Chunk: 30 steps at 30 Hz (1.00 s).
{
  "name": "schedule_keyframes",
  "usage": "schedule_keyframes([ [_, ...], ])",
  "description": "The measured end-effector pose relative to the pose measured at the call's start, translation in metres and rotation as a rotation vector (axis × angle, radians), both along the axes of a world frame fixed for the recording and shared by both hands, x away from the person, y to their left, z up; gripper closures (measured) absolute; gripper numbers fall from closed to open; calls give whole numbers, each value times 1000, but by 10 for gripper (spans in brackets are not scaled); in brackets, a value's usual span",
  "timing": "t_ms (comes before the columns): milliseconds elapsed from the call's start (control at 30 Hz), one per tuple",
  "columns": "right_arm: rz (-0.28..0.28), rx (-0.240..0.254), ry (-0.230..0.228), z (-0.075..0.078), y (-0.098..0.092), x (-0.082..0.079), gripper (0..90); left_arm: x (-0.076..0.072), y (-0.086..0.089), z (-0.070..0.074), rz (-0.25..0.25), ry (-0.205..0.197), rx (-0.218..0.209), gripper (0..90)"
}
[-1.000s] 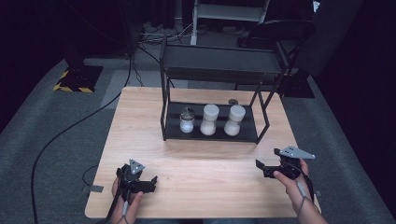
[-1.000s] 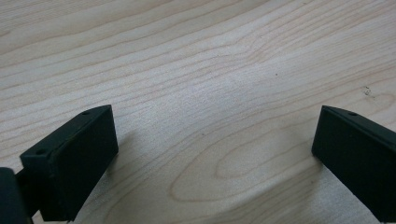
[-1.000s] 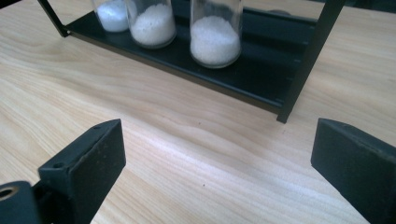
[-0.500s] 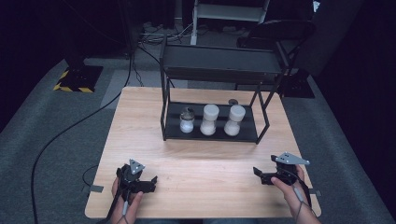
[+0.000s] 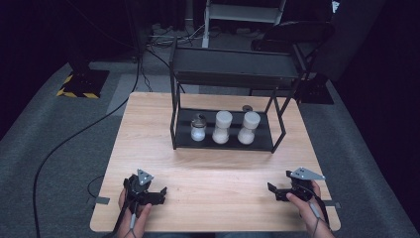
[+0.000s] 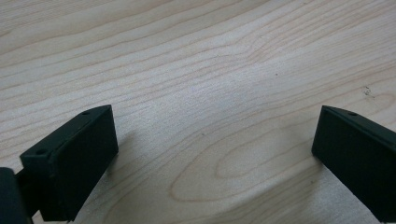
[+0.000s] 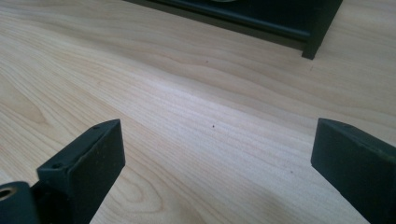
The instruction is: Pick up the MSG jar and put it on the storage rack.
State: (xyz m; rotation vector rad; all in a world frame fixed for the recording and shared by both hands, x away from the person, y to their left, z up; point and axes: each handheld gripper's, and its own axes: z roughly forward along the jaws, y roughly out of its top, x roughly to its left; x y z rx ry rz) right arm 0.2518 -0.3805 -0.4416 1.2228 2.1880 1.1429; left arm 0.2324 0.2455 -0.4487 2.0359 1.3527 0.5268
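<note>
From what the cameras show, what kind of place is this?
Probably a recording lab or studio: dark surroundings, cables on grey carpet, and one wooden table with a black rack of jars.

black tool point(image 5: 148, 194), grey three-cornered plate point(image 5: 144, 177)

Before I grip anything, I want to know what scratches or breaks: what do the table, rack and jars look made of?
The table looks like pale wood or wood laminate, matte, with clear grain lines. The rack seems to be black-painted metal: thin straight bars, dull sheen. The three jars look like clear glass or plastic with white contents; too small to tell which.
</note>
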Motion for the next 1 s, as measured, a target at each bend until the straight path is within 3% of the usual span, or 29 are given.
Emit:
schedule_keyframes([
  [500, -4, -23, 30, -13, 1, 1, 29, 0, 0, 0, 0, 0, 0, 3],
  [667, 9, -47, 47, -12, 3, 4, 28, 0, 0, 0, 1, 0, 0, 3],
  [767, 35, -93, 72, -9, 5, 9, 25, 0, 0, 0, 1, 0, 0, 3],
  [833, 49, -130, 63, -8, 8, 8, 12, 0, 0, 0, 1, 0, 0, 3],
  [1000, 51, -129, 65, -7, 8, 9, 6, 0, 0, 0, 1, 1, 0, 3],
])
